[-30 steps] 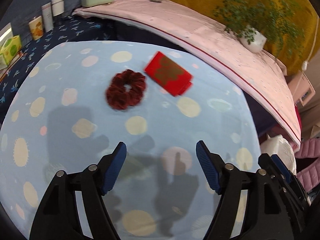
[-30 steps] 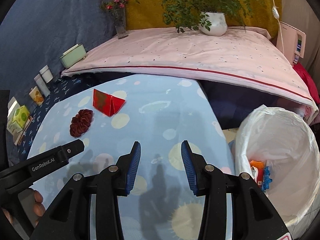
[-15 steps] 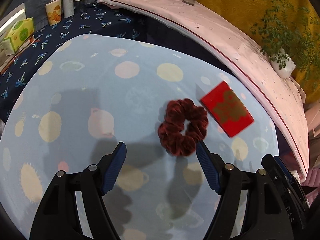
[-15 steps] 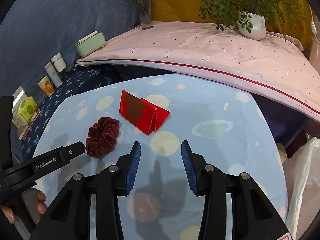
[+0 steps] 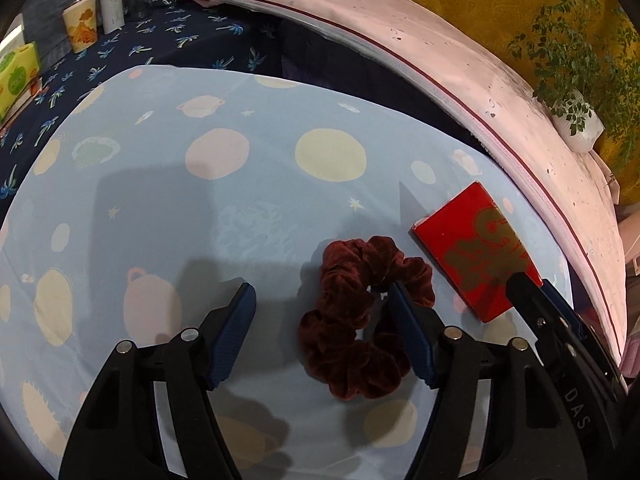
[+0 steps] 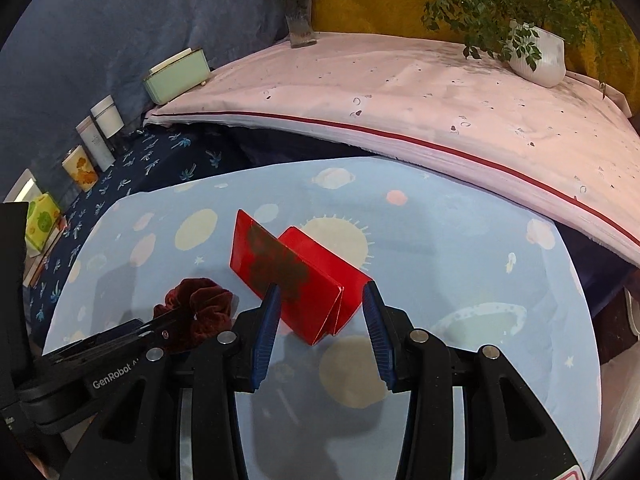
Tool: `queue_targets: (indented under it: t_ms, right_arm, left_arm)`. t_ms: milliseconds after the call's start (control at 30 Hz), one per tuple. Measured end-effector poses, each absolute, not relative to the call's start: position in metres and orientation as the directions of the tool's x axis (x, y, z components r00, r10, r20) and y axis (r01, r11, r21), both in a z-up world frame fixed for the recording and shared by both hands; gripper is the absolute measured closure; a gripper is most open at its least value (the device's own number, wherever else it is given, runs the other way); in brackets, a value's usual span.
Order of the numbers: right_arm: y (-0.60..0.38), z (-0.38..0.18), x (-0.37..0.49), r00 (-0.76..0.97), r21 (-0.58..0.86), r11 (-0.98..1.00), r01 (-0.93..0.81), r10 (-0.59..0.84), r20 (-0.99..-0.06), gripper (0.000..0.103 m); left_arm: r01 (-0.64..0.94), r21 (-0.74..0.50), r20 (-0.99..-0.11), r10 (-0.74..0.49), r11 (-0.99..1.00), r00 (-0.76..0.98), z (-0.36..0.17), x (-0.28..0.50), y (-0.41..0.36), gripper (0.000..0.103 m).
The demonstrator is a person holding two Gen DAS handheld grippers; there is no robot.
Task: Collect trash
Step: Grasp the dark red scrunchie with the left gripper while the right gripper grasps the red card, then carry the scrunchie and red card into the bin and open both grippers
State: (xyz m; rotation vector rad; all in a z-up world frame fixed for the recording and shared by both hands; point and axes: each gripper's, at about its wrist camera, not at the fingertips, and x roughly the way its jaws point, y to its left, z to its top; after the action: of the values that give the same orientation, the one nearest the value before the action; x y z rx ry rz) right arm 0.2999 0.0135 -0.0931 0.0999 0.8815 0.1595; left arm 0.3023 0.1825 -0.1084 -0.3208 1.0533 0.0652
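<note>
A dark red velvet scrunchie (image 5: 360,316) lies on the light blue tablecloth (image 5: 240,200). My left gripper (image 5: 320,328) is open; its right finger reaches into the scrunchie's ring. A red folded box with a gold print (image 5: 478,248) lies just right of it. In the right wrist view the red box (image 6: 296,276) lies between the tips of my open right gripper (image 6: 320,320), with the scrunchie (image 6: 200,312) to its left, partly behind the left gripper.
A pink-covered bench (image 6: 400,92) runs along the far side with a potted plant (image 6: 536,52), a flower vase (image 6: 300,20) and a green box (image 6: 178,76). Cups and cartons (image 5: 96,12) stand on the dark blue cloth at the left.
Both grippers moved forward and down to the table items. The left one closed in on the scrunchie, the right one on the red box. The white bin bag has left the right view.
</note>
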Motion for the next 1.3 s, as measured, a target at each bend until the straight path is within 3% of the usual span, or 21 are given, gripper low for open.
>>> queue_targets:
  t_ms: [300,367,433,567,667,1300]
  right_arm:
    - [0.02,-0.102,0.31,0.613,0.171,0.977,-0.127,0.213,-0.761,0.063]
    - [0.023,-0.102,0.309,0.608,0.18,0.973,-0.143,0.23,-0.76,0.076]
    - [0.025,-0.103,0.306,0.599,0.183,0.97,-0.158,0.241,-0.763,0.085]
    - [0.026,-0.103,0.296,0.592,0.201,0.965,-0.167,0.261,-0.763,0.097]
    - [0.024,-0.1,0.286,0.593,0.201,0.965,-0.167,0.261,-0.761,0.1]
    - [-0.031,-0.072,0.188,0.637,0.248,0.964,-0.097,0.252,-0.729,0.1]
  left_arm:
    - [-0.187,-0.204,-0.857,-0.082,0.961,0.509,-0.109,0.302,0.177,0.058]
    - [-0.188,-0.21,-0.855,-0.087,0.96,0.511,-0.108,0.3,0.177,0.065]
    - [-0.169,-0.243,-0.858,-0.13,0.955,0.496,-0.11,0.299,0.176,0.08]
    - [-0.153,-0.231,-0.859,-0.127,0.961,0.497,-0.109,0.293,0.167,0.084]
    - [-0.145,-0.244,-0.857,-0.143,0.959,0.494,-0.108,0.286,0.162,0.086]
    - [-0.042,-0.256,-0.829,-0.197,0.966,0.523,-0.07,0.203,0.105,0.087]
